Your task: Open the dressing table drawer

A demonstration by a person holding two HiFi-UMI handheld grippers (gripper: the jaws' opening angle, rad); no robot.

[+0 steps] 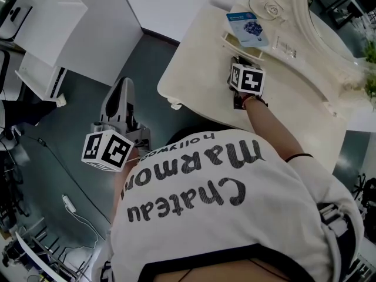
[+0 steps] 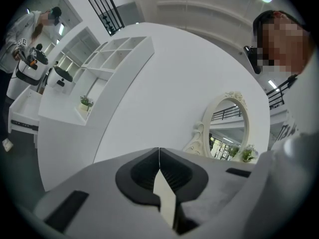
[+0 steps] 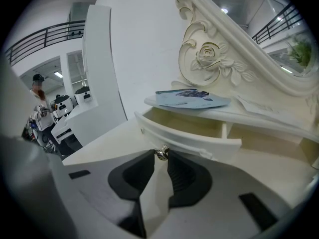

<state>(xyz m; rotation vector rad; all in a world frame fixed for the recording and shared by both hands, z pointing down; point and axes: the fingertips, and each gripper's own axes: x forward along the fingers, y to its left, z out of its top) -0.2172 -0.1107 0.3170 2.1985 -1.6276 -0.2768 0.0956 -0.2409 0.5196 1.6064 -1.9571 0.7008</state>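
The right tool (image 3: 160, 157) has its jaws narrowed to a small gap, and the tips pinch the little metal knob (image 3: 161, 153) on the drawer (image 3: 184, 136). That drawer is the shallow one in the raised shelf at the back of the cream bench (image 1: 194, 81). It stands partly out, its pale inside showing, with a blue packet (image 3: 192, 98) on the shelf just above it and the carved mirror frame (image 3: 209, 54) behind. The left tool (image 2: 159, 171) is fully closed on nothing, held out level beside the person, well away from the bench.

I'd say the pull is under way and well along. What's left is a straight draw toward the person, in line with the drawer's sides so it doesn't jam, then letting go of the knob.
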